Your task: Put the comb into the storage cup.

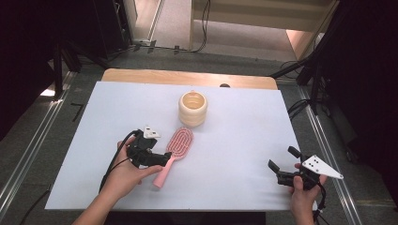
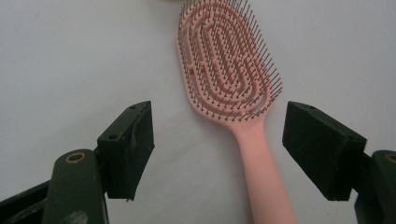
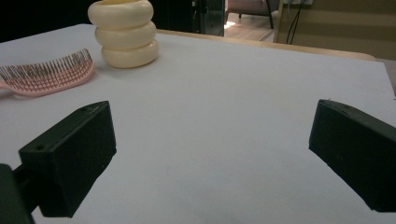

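The left tool [image 2: 217,149] hangs low over the bench [image 1: 244,154] with its jaws standing apart on either side of the pink hairbrush [image 1: 174,152], straddling the spot where the handle meets the head; the pads do not touch it, so nothing is gripped. In the high view this left tool [image 1: 162,159] sits at the near left of the white sheet, right over the handle. The right tool [image 1: 284,168] waits at the near right edge, well apart from everything, its jaws wide and empty.

The hairbrush lies flat, bristles up, with the handle pointing toward the person and the oval head pointing away. It looks like light moulded plastic: stiff in the handle, and probably a little springy in the slotted head. The bristles would likely give under pressure and offer a poor hold, so the head is not the place to pinch. The smooth, slim handle is the better place, taken across its width near the neck, where the jaws already stand; being glossy, it may twist if held loosely.

Farther back, just beyond the brush head, stands a cream ribbed cup [image 1: 193,108], upright and apparently sturdy
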The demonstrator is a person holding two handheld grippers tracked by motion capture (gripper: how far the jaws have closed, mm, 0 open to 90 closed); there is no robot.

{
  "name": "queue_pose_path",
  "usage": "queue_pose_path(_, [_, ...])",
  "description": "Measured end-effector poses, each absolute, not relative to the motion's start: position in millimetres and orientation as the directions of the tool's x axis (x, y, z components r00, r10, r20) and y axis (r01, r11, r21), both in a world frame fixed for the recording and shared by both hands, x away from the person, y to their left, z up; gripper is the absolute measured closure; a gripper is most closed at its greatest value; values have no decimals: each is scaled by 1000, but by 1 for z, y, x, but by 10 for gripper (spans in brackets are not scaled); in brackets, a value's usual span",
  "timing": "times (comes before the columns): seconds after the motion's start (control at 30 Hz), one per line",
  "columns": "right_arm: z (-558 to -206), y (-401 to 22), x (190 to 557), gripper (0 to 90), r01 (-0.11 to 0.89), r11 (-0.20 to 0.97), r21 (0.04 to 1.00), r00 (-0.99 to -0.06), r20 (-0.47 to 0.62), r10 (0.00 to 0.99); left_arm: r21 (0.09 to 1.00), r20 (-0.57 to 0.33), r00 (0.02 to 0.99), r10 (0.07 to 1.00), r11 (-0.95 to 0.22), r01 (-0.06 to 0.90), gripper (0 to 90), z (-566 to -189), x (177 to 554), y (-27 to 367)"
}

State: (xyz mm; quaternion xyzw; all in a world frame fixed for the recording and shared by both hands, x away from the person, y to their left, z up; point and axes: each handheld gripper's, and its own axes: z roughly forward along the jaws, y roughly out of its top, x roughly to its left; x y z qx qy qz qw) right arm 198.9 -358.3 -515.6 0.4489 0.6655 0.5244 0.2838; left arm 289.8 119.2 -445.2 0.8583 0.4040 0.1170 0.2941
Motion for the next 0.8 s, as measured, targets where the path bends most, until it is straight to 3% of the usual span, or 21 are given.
queue_pose_path(0.43, [-516, -359, 199, 0, 300, 46, 953, -430, 93, 898, 495, -143, 618, 773, -485, 721, 306, -448, 293, 110])
queue_pose_path(0.8, [-516, -358, 199, 0, 300, 45, 953, -429, 93, 898, 423, -133, 607, 783, -509, 750, 452, -457, 295, 101])
